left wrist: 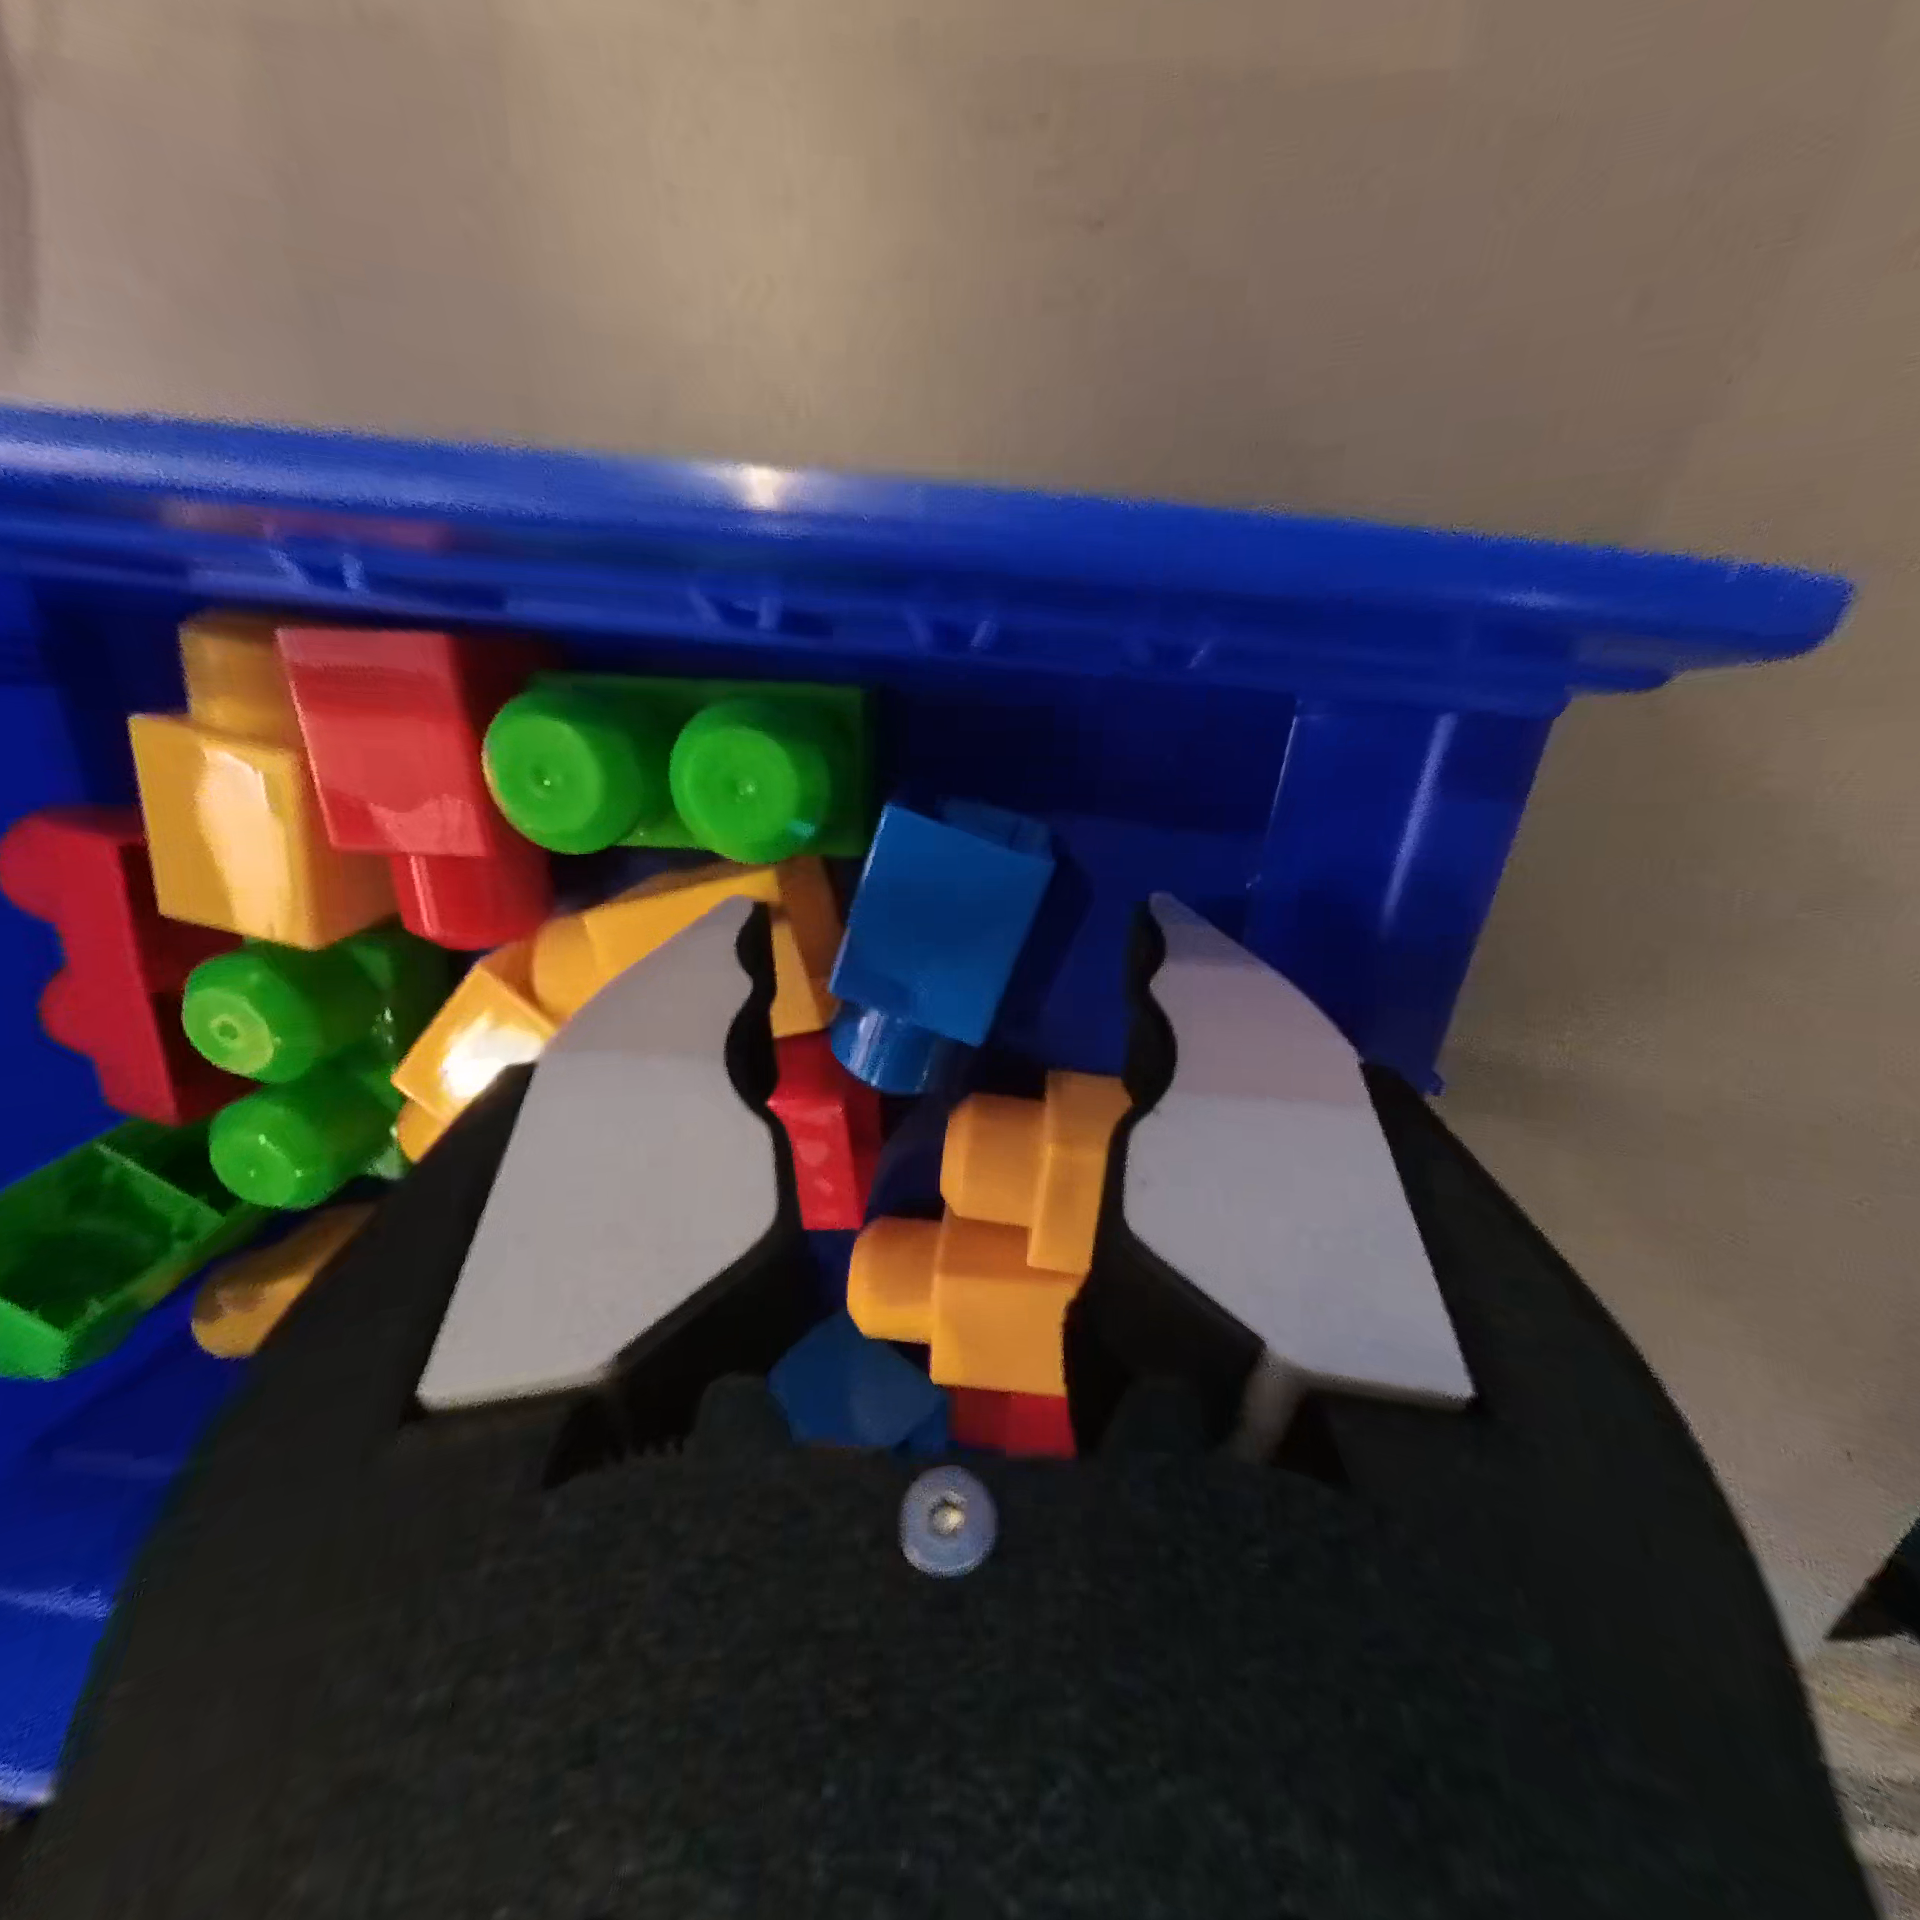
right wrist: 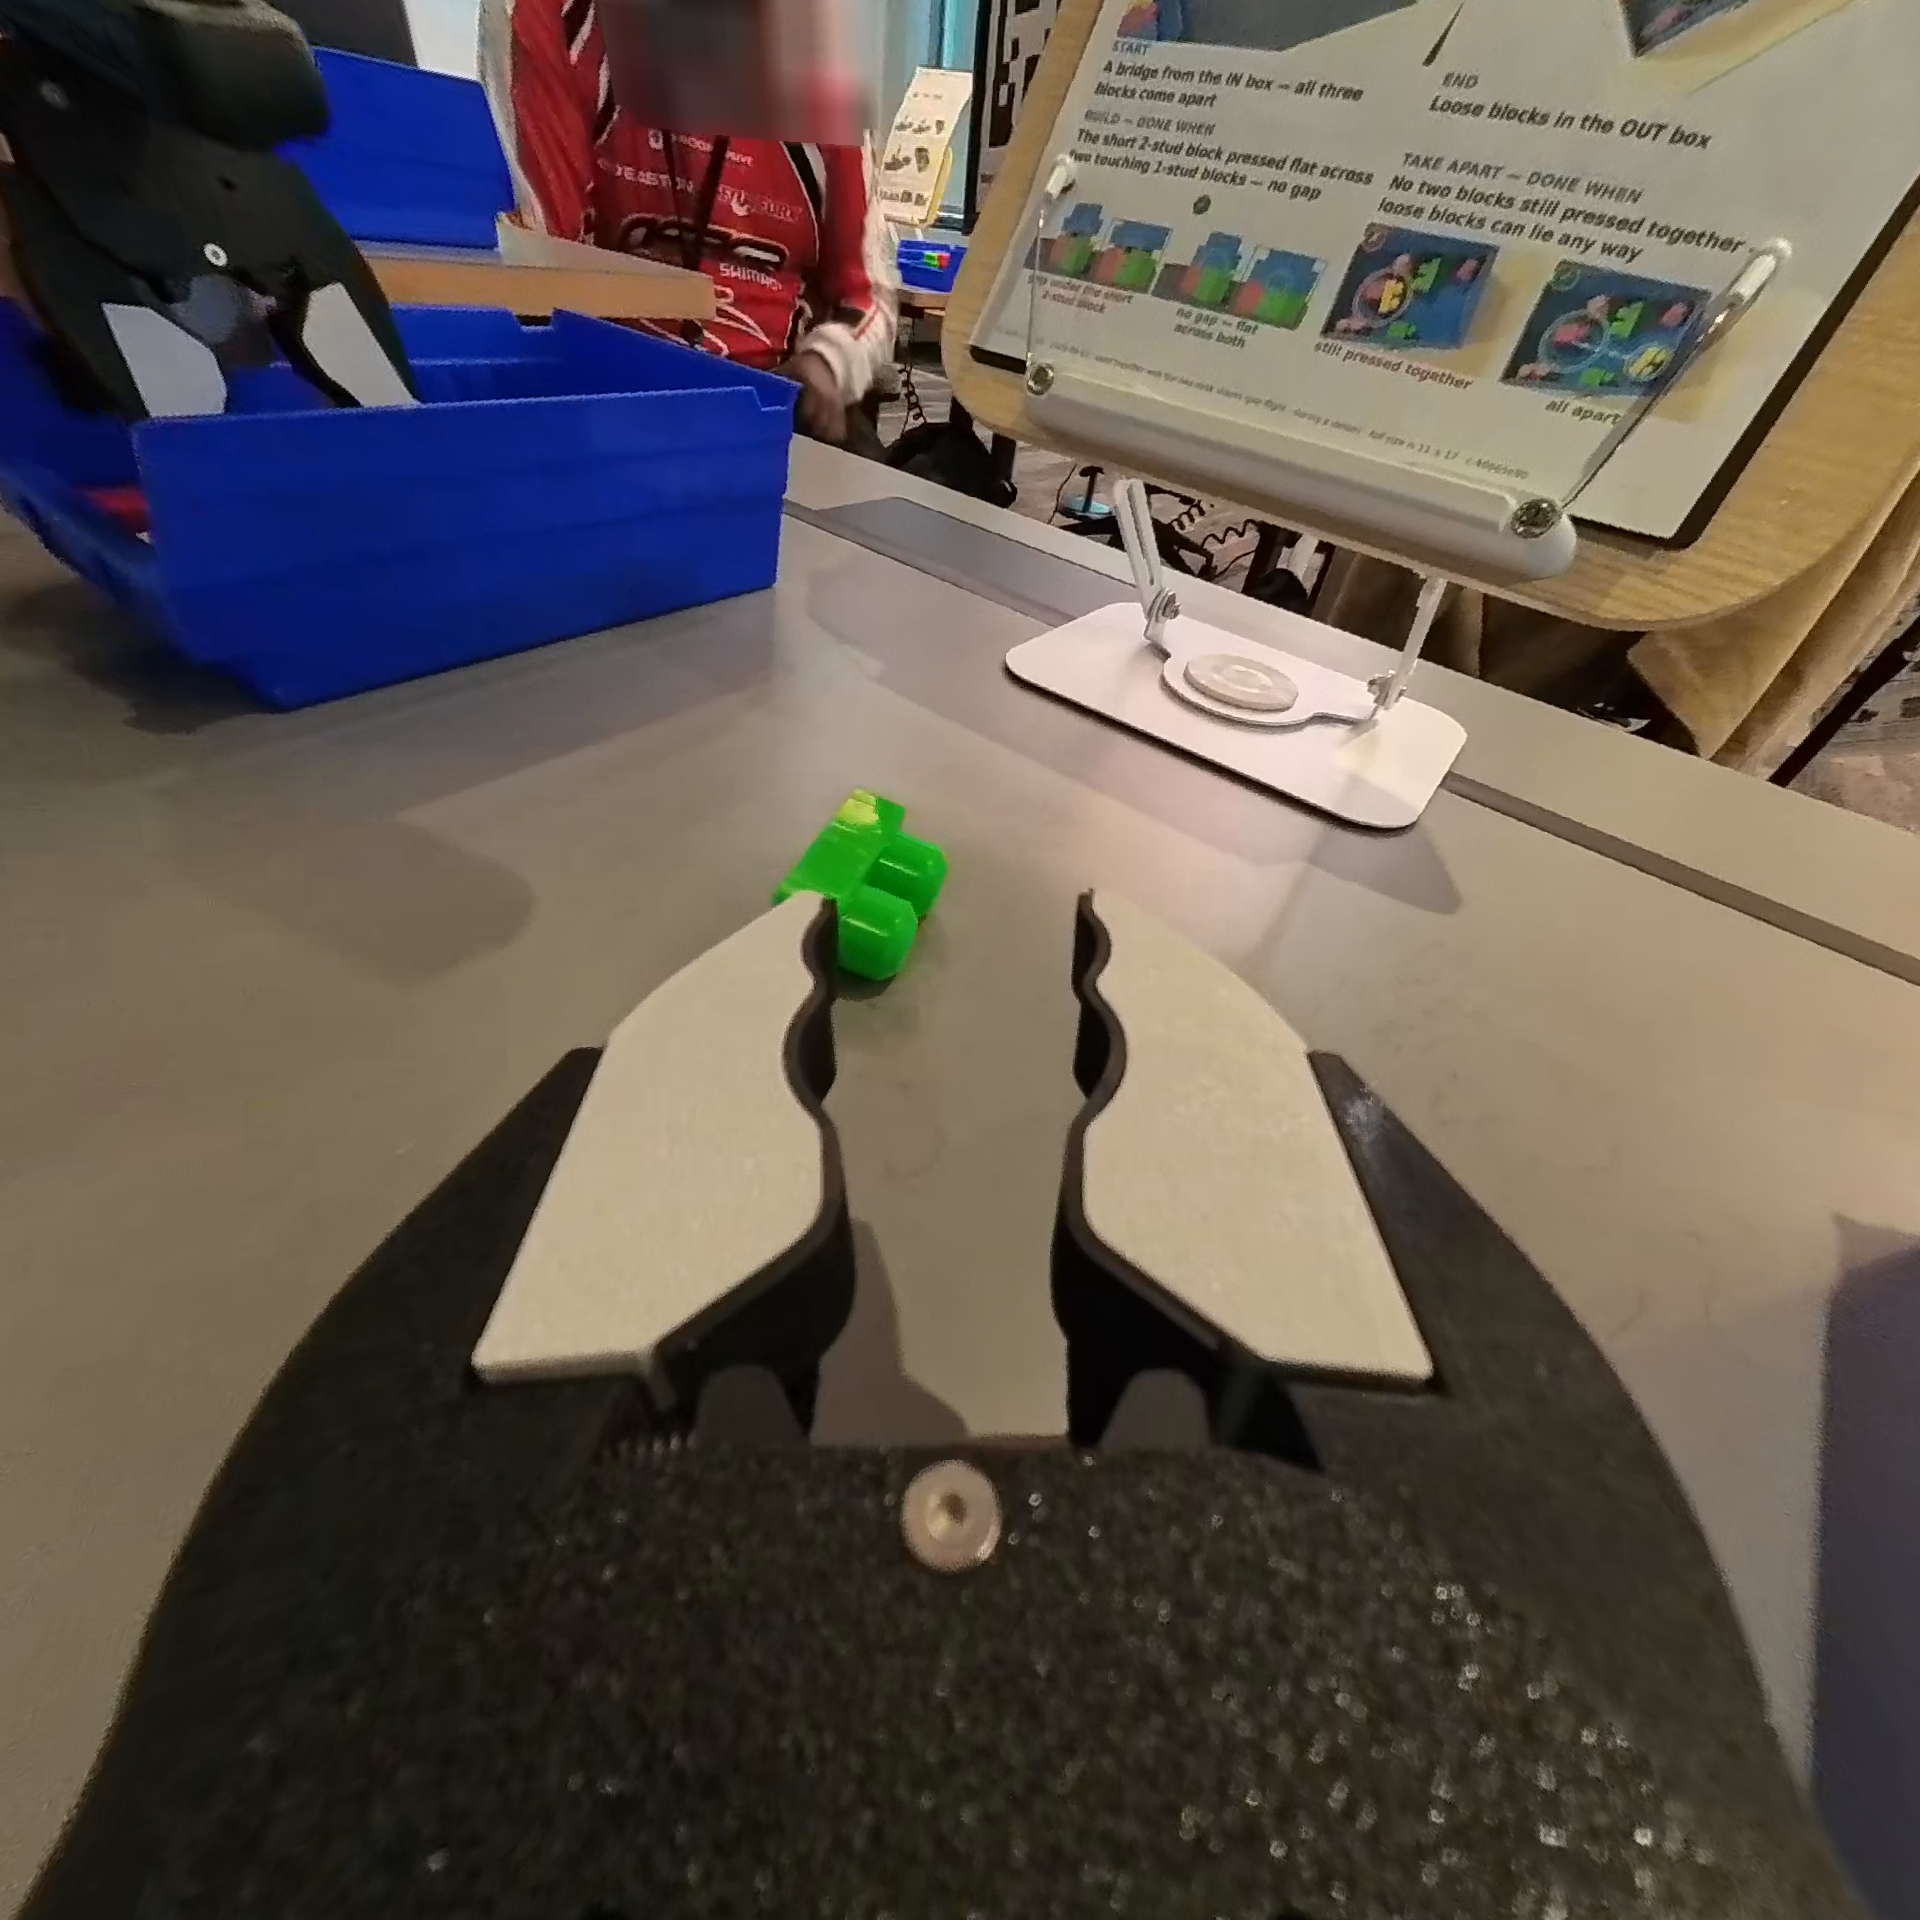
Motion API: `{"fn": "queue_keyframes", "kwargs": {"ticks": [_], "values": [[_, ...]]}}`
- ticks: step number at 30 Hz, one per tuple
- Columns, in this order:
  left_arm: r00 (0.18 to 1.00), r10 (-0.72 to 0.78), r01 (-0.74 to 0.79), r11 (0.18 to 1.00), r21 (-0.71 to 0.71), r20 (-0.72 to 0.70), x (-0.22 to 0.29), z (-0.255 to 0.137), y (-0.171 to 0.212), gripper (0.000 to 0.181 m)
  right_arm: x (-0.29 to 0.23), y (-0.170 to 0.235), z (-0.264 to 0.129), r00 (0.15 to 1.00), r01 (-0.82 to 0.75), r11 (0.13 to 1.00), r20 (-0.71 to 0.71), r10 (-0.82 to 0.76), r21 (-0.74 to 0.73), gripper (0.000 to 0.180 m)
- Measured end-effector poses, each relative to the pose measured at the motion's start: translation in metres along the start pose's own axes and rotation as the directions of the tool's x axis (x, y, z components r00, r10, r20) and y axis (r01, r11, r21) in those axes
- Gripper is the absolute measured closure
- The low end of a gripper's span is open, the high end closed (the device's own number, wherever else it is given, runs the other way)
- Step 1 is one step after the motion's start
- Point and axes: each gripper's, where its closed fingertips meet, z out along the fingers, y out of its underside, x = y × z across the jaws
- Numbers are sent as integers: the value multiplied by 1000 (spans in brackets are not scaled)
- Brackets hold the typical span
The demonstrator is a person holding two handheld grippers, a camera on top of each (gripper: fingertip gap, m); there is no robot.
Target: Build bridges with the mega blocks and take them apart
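Reaching into the blue bin (left wrist: pixel 1403 831), my left gripper (left wrist: pixel 951 914) has its fingers spread wide over a heap of loose mega blocks, gripping nothing. Between the fingers I see a blue one-stud block (left wrist: pixel 935 935) tilted stud-down, a red block (left wrist: pixel 821 1143) under it, and a yellow two-stud block (left wrist: pixel 997 1236) lying on its side close against the inner face of the right-hand finger; whether they touch I cannot tell. To the left of the fingers lie a green two-stud block (left wrist: pixel 675 769), more red and yellow pieces, and another green one.

My right gripper (right wrist: pixel 956 914) hangs low over the grey table (right wrist: pixel 312 935), its fingers moderately apart and empty. A green two-stud block (right wrist: pixel 868 894) lies on its side on the table, just beyond and beside the tip of the left-hand finger, studs pointing right.

Only the right wrist view shows the wider bench: the bin at upper left with my left gripper (right wrist: pixel 260 353) dipping into it, an instruction board (right wrist: pixel 1455 260) on a white stand (right wrist: pixel 1236 707) at upper right, and a person in a red top (right wrist: pixel 707 208) behind the table. Only the left wrist view shows the bin's contents.

Bare tabletop surrounds the green block. Inside the bin, the far wall and rim stand close beyond the fingertips.
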Motion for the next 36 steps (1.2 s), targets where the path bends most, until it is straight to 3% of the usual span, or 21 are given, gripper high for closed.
{"fn": "queue_keyframes", "kwargs": {"ticks": [8, 16, 19, 24, 30, 33, 36], "values": [[993, 106, -105, 994, -11, 49, 2, 1, -4, 121, 3, 0, 1, 1000, -22, 1000, -1, 22, -1, 137], [997, 66, -68, 997, -47, -28, 4, 23, 12, 144, 0, 1, 3, 1000, -2, 1000, 5, 2, -13, 137], [997, 66, -68, 996, -51, -32, 4, 22, 14, 145, -1, 2, 4, 1000, 6, 1000, 4, -6, -17, 137], [1000, 11, -11, 1000, 1, -5, 11, -23, 10, 144, -1, 1, 2, 1000, -6, 1000, 11, 6, -10, 137], [993, 88, -101, 981, 168, 79, 55, -111, -64, 145, -6, -3, 0, 999, 36, 999, 10, -36, 9, 139], [976, 193, -205, 971, 126, 97, 86, -104, -102, 144, -8, -8, -4, 998, 65, 997, 0, -65, 32, 140], [960, 272, -278, 956, 93, 65, 104, -71, -138, 144, -10, -11, -7, 997, 78, 996, -2, -78, 52, 140]]}}
